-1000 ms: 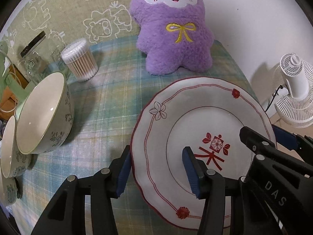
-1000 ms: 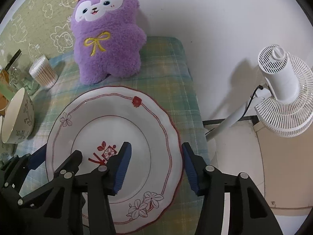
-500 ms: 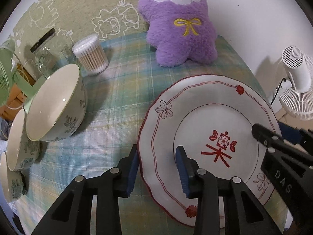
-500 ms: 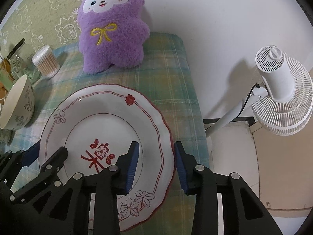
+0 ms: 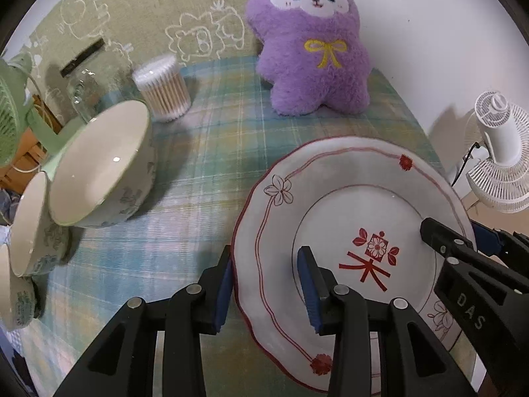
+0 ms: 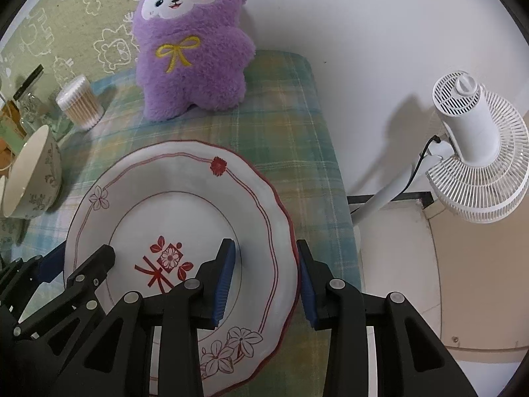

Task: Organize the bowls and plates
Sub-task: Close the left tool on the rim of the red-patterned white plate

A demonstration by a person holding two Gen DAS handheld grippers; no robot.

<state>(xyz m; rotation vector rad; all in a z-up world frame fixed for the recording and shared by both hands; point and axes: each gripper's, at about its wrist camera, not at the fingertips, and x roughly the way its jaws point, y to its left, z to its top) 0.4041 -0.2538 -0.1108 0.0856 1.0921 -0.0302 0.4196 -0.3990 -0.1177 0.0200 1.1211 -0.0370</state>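
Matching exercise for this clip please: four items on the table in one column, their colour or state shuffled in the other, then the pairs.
1. plate
2. plush toy
3. cotton swab tub
4. largest bowl

A. purple, yellow bow
B. tilted, empty
C. rim between both grippers' fingers
D. upright beside the glass jar

Pairs: 1-C, 2-A, 3-D, 4-B

Since a second ago both grippers have narrowed in on the plate [image 5: 347, 205]. The left gripper [image 5: 266, 284] went from a wide gap to blue pads sitting right at the plate's left rim, one over, one outside. Same deal for the right gripper [image 6: 266, 279] on the right rim. Can't tell if the pads actually touch it.
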